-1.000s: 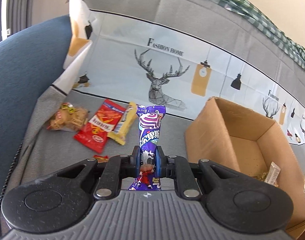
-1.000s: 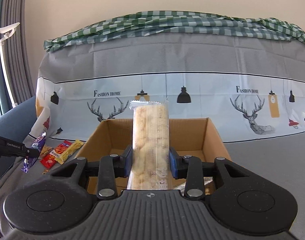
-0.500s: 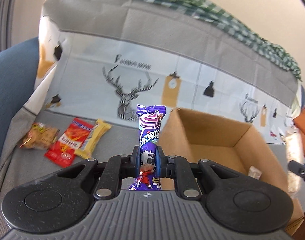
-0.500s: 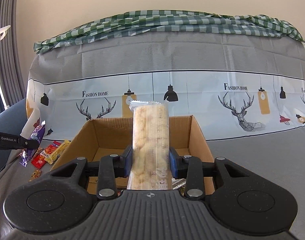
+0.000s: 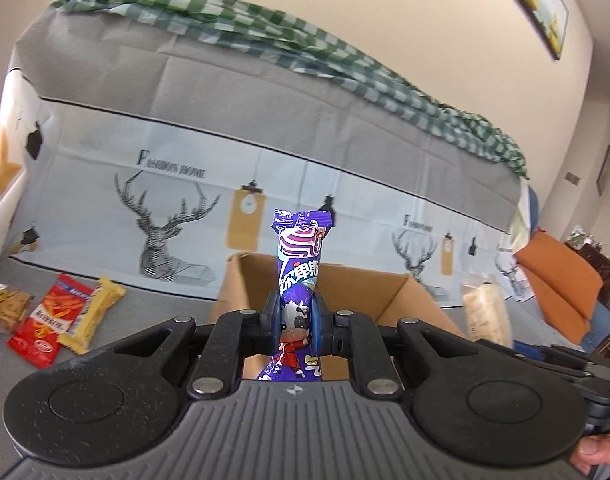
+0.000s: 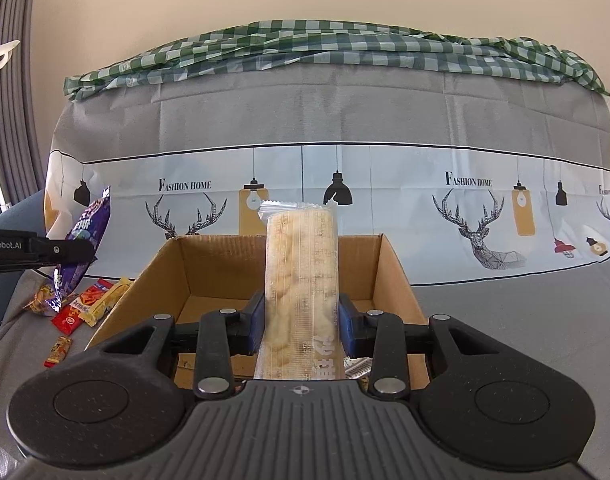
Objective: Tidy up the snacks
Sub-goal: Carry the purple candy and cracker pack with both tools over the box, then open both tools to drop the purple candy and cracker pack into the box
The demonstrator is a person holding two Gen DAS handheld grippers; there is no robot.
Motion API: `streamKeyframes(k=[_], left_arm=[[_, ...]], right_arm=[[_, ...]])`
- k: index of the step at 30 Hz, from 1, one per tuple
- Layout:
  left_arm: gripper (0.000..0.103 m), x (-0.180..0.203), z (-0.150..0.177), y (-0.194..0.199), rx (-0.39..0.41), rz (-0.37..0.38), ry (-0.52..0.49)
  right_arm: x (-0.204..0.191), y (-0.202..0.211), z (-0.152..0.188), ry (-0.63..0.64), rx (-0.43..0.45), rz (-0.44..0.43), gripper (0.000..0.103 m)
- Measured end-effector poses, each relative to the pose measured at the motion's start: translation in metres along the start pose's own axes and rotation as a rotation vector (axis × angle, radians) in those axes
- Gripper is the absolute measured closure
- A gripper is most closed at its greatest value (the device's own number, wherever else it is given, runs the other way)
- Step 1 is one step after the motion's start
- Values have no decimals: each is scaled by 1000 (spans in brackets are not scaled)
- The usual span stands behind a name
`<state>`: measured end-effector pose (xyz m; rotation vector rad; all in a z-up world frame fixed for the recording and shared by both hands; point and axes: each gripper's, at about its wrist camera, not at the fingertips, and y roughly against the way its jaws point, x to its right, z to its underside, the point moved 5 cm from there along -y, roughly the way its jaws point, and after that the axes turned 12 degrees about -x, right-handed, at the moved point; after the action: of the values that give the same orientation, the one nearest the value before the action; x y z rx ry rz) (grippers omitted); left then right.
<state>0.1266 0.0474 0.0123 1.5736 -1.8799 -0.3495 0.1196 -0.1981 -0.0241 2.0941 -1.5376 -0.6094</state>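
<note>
My left gripper point(image 5: 296, 318) is shut on a purple candy packet point(image 5: 301, 264) that stands upright between the fingers, just in front of the open cardboard box point(image 5: 357, 292). My right gripper point(image 6: 301, 322) is shut on a long clear pack of pale biscuits point(image 6: 301, 276), held upright over the near side of the same box point(image 6: 177, 276). The left gripper with the purple packet point(image 6: 83, 236) shows at the left of the right wrist view. The biscuit pack point(image 5: 485, 312) shows blurred at the right of the left wrist view.
On the grey sofa seat left of the box lie a red packet point(image 5: 45, 320), a yellow bar point(image 5: 93, 312), a brown snack bag point(image 5: 3, 308) and a small red wrapper point(image 6: 59, 352). A deer-print cover point(image 6: 345, 200) drapes the sofa back. A small wrapper point(image 6: 357, 366) lies in the box.
The left gripper has swung right and come up to the box with the purple packet. The right gripper has moved slightly closer over the box, still holding the biscuit pack.
</note>
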Motion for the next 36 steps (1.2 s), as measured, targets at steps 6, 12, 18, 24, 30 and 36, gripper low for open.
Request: streamKeyframes(k=[6,12,18,24,30,36], left_arm=[[87,22,4,-6,5,48,-51],[87,40,10,-12,-7,78,-88],[87,48,12,-15,-11,91,-104],[87,50,12,-17,-12,99,-107],[52,54,16,-21,-52,120,-126],[44,36,14,-15,-36,78,-87]], right_arm=[[3,-1,1,-5,5,27,65],[3,-2,1,-2,6,39,65],[4,-1,1,-2,11,45,65],[4,-1,1,-2,14,47,65],[1,-5,4,3,-15,36,58],[-3,-6,0,3,-9,49,42]])
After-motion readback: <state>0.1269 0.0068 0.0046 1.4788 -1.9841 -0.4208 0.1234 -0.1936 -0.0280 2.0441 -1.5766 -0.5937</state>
